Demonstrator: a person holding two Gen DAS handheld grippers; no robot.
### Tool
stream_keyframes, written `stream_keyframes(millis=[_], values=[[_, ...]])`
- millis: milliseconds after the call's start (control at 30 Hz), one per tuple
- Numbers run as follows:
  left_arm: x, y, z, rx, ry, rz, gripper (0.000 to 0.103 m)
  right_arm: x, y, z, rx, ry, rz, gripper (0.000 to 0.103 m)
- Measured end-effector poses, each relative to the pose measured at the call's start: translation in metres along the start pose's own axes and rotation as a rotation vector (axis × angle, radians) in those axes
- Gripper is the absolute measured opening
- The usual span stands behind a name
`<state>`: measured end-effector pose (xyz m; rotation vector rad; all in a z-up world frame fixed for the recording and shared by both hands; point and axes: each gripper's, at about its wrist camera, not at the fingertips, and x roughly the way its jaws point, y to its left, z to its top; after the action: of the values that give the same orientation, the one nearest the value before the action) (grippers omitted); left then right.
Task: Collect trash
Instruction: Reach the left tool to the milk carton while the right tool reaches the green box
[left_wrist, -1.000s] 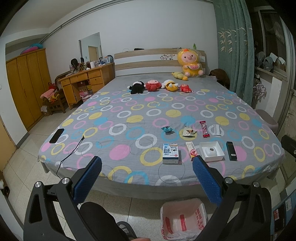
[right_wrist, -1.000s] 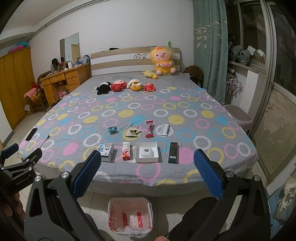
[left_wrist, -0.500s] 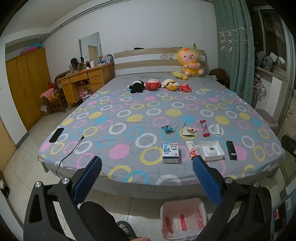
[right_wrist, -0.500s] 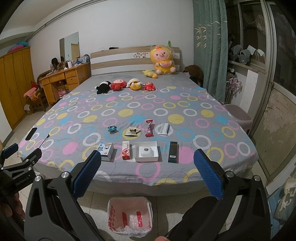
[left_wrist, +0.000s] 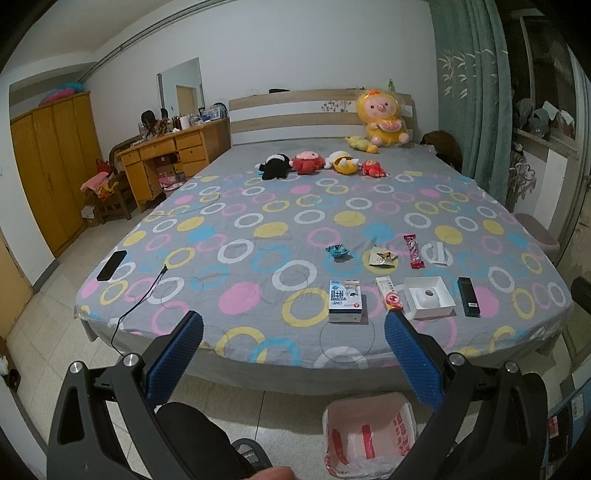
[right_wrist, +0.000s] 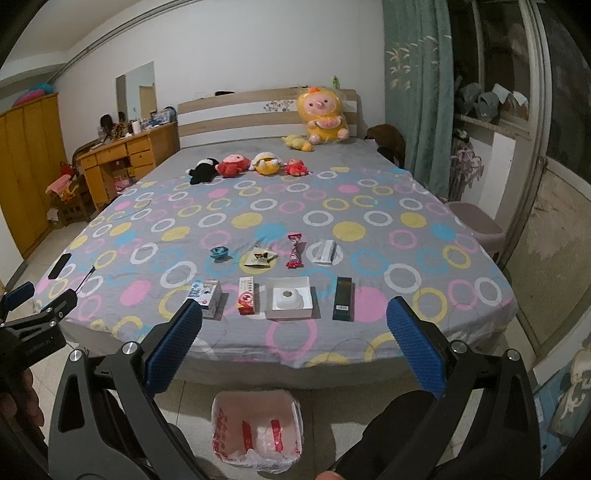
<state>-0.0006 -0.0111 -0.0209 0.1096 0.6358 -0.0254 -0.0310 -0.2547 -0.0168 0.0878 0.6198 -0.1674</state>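
Trash lies in two rows near the bed's foot: a blue-white carton, a red-white box, an open white box, a dark slim box, a blue crumpled wrapper, a brown packet, a red candy wrapper and a white packet. A bin lined with a red-white bag stands on the floor below. My left gripper and right gripper are both open and empty, held short of the bed.
The bed has a circle-patterned cover, with plush toys near the headboard. A black phone and a cable lie at the bed's left corner. A wooden desk and wardrobe stand at left, a curtain at right.
Both views have shifted very slightly closer to the bed. Nothing on the bed has moved and both grippers remain open.
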Motion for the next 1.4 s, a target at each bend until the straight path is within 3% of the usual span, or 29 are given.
stream_keyframes(millis=[67, 200, 400, 700, 1067, 1400], values=[[0.028, -0.001, -0.005, 0.007, 0.007, -0.010, 0.096, 0.009, -0.005, -0.001, 0.005, 0.015, -0.002, 0.098], [0.048, -0.010, 0.003, 0.026, 0.029, -0.023, 0.096, 0.032, -0.013, 0.005, -0.013, 0.024, -0.047, 0.098], [0.081, -0.020, 0.013, 0.046, 0.063, -0.031, 0.096, 0.070, -0.027, 0.013, -0.020, 0.034, -0.043, 0.098], [0.161, -0.037, 0.021, -0.003, 0.222, -0.122, 0.096, 0.149, -0.042, 0.024, -0.019, 0.147, -0.073, 0.098], [0.244, -0.059, 0.026, 0.055, 0.305, -0.084, 0.096, 0.250, -0.077, 0.030, 0.036, 0.281, -0.105, 0.098], [0.310, -0.074, 0.019, 0.073, 0.373, -0.078, 0.096, 0.321, -0.100, 0.011, 0.058, 0.411, -0.128, 0.098]])
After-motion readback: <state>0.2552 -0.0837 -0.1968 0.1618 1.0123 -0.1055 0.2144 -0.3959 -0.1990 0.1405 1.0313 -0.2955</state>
